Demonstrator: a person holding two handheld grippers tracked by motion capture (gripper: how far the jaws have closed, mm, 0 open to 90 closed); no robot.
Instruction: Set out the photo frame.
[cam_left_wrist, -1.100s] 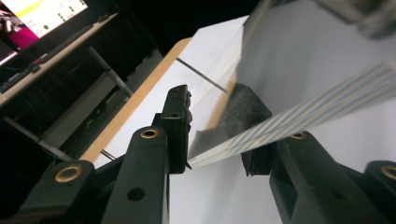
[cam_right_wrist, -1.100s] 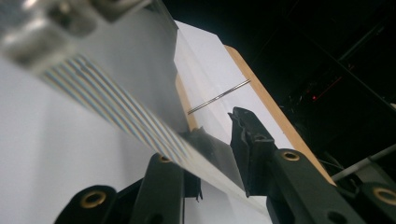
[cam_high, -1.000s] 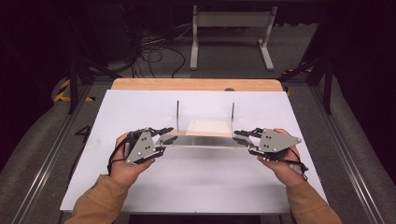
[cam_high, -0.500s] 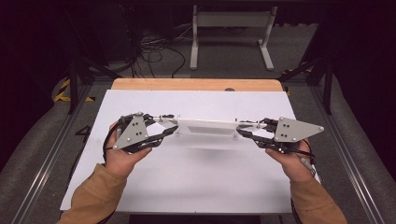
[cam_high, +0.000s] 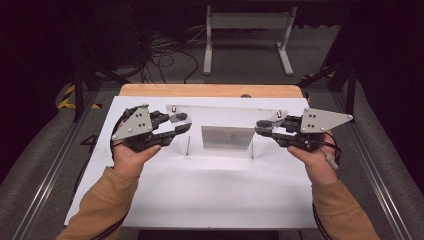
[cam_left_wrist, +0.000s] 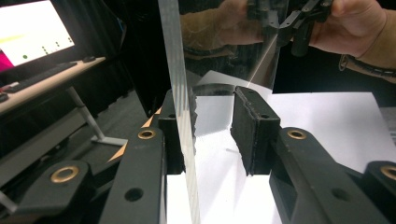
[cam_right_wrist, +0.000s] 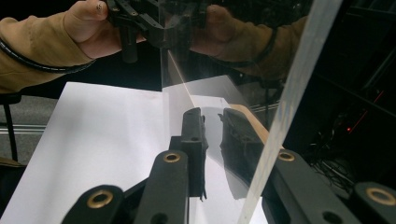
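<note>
From the high view, the clear panel hangs in the air above the far half of the white sheet. It is tilted, with two thin pins pointing down towards the sheet. Your left gripper has its jaws at the panel's left end and your right gripper at its right end. Both jaws are partly spread. Since the two ends carry the load together, I'd raise both hands at the same pace so the panel doesn't twist.

In the left gripper view, the clear panel runs edge-on between the jaws above the white sheet. It lies against one pad, and a gap shows before the other pad, so I cannot tell whether this end is truly pinched. I'd treat it as loose and avoid rolling this wrist.

In the right gripper view, the panel's edge slants across the jaws over the white sheet. One pad is plain and the other is seen through the plastic. I cannot tell how firm the grip is here either. The main risk is the smooth plastic sliding, so I'd keep the panel low over the sheet.
</note>
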